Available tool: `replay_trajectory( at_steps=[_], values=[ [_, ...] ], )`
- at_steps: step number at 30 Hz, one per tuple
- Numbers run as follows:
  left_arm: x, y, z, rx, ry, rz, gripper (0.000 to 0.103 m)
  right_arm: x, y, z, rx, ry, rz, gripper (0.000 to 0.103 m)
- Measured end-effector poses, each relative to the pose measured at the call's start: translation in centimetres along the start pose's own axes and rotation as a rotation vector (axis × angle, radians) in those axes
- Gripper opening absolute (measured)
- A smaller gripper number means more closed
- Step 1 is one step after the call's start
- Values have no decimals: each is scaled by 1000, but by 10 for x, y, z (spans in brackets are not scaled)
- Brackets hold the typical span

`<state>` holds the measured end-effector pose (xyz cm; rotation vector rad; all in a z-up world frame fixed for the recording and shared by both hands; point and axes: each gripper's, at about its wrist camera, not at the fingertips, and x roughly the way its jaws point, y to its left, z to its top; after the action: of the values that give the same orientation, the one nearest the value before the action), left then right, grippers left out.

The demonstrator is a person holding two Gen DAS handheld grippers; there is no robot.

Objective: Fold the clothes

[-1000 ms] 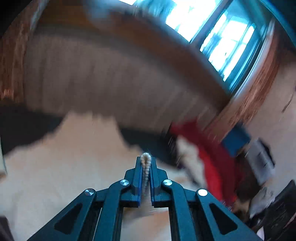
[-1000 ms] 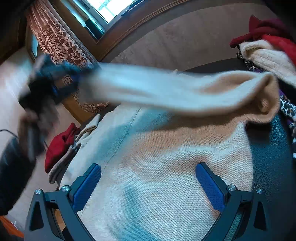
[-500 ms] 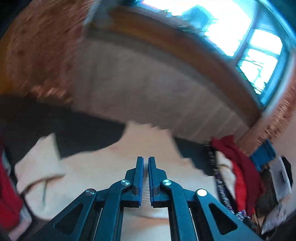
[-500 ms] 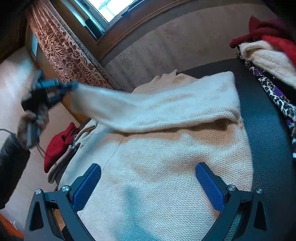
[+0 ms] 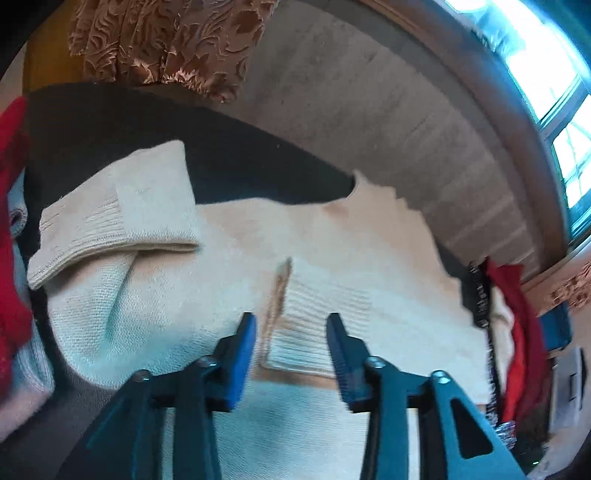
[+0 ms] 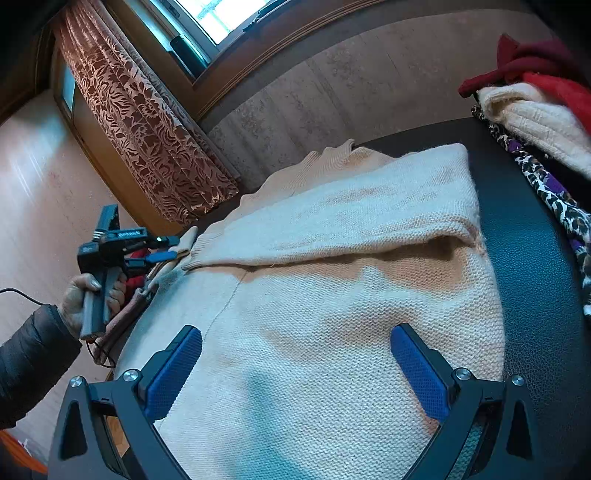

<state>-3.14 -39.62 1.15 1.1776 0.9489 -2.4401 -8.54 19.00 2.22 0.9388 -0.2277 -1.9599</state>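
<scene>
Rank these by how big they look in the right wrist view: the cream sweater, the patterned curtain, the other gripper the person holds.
1. Cream sweater, filling most of the view.
2. Patterned curtain.
3. Left gripper, smallest, though it is also far from the camera.

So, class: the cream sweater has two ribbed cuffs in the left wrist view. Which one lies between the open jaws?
The cuff of the sleeve folded across the sweater's body; the other cuff lies far off to the left, by the red garment.

Window (image 6: 207, 14) daylight; fisheye edges, slight blur.
</scene>
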Motion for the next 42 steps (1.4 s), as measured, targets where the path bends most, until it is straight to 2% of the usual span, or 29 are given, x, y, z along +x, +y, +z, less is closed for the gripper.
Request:
replay_trajectory(
  at_steps=[5, 8, 10, 11, 12, 16, 19, 24, 27, 32, 38, 42],
  values=[
    [21, -3, -2, 6, 29, 15, 48, 1, -1, 0, -2, -1, -2, 103],
    [31, -14, -4, 54, 27, 52, 46, 1, -1, 2, 2, 0, 0, 103],
    [30, -20, -3, 48, 30, 21, 15, 1, -1, 3, 8, 4, 1, 103],
    [29, -22, -1, 23, 36, -16, 6, 1, -2, 4, 14, 11, 2, 103],
    [25, -23, 1, 2, 31, -49, 6, 2, -2, 6, 22, 23, 1, 103],
    [-14, -25, 9, -39, -106, -112, 6, 4, -7, 21, 93, 85, 6, 103],
    [-22, -18, 1, -25, -104, -84, 6, -2, -15, 40, 166, 78, 4, 103],
    [-7, -1, -18, -62, -28, -84, 6, -1, -15, 79, 147, 4, -66, 103],
    [2, 11, -30, -120, 3, -87, 6, 22, -17, 98, 122, 15, -119, 103],
    [-5, 23, -38, -148, -34, -57, 8, 65, -46, 115, 103, 65, -268, 103],
    [-24, 21, -39, -125, -78, 31, 8, 77, -47, 114, 32, 78, -314, 103],
    [-44, 3, -32, -82, -185, 27, 22, 80, -46, 115, 14, 85, -334, 103]
  ],
)
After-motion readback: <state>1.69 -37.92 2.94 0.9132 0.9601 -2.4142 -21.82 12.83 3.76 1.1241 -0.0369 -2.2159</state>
